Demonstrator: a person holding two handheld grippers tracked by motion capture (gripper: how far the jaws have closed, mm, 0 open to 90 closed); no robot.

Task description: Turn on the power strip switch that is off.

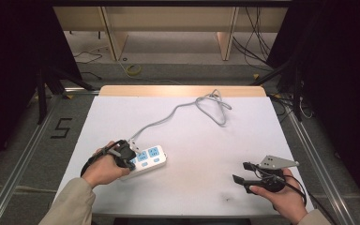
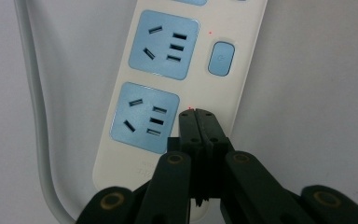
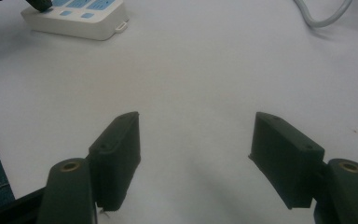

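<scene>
A white power strip (image 1: 151,158) with light-blue sockets lies at the table's left front; its grey cable (image 1: 187,108) runs back towards the far edge and loops there. My left gripper (image 1: 127,160) is shut with nothing between the jaws. In the left gripper view its tips (image 2: 196,115) rest on the strip (image 2: 242,70) beside the nearest socket (image 2: 144,116), in line with the blue button (image 2: 221,58) further up. My right gripper (image 1: 242,172) hovers open and empty over bare table at the right front. The right gripper view shows its jaws wide apart (image 3: 193,128), the strip (image 3: 81,21) far off.
The white table (image 1: 192,140) has a wooden strip (image 1: 183,91) along its far edge. On the floor behind it are cables and wooden furniture legs (image 1: 115,37). Dark curtains flank both sides. A "5" (image 1: 62,127) is marked on the floor at left.
</scene>
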